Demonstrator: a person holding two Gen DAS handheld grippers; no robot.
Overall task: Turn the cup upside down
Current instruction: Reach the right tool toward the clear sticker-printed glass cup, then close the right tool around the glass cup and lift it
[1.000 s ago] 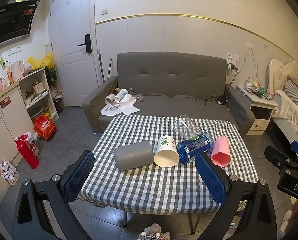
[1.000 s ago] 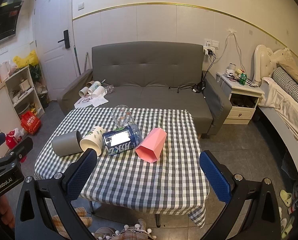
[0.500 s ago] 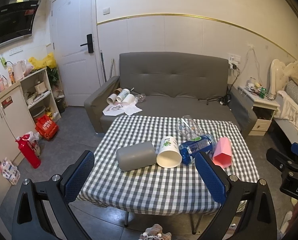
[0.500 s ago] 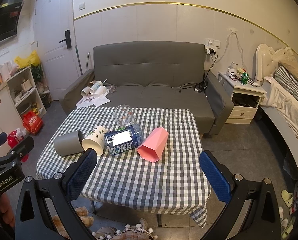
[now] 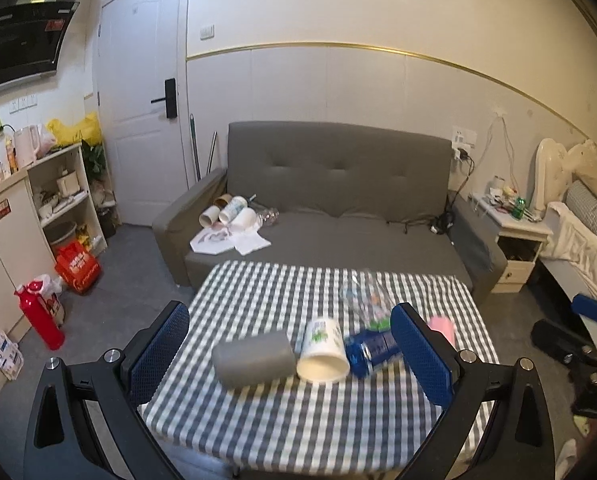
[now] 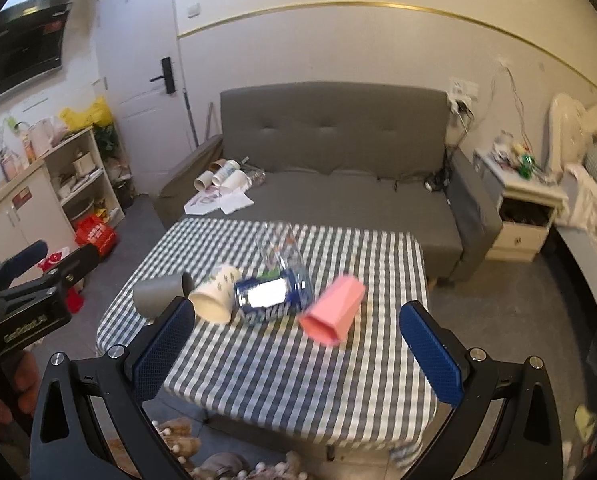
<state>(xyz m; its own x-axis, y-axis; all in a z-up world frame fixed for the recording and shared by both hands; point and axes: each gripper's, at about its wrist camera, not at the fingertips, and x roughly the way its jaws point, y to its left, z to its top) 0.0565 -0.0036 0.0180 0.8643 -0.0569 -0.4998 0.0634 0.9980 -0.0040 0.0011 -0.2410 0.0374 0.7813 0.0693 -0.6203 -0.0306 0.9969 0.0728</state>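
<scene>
**Both grippers held wide above the near edge of the checked table, five cups lying on their sides**

The left gripper (image 5: 290, 354) hangs level, short of the near edge of the table (image 5: 298, 420), fingers spread wide and empty. Between its fingers, on the table, lie the grey cup (image 5: 254, 357) and, touching its right side, the white cup (image 5: 323, 351), mouth toward the camera. Just right of the white cup lies the blue cup (image 5: 372, 352), partly behind the right finger, with the pink cup (image 5: 442, 326) beyond that finger. A clear cup (image 5: 364, 294) lies behind the blue one, toward the sofa (image 5: 338, 200).

The right gripper (image 6: 298, 346) is also spread wide and empty, pointing down at the table (image 6: 278, 380) from the near side. The pink cup (image 6: 334, 310) lies on its side between its fingers, mouth toward the camera, just right of the blue cup (image 6: 274, 294). The white cup (image 6: 214, 294) and grey cup (image 6: 158, 292) lie left of it. The left gripper's body shows at the left edge, clear of the table.
</scene>
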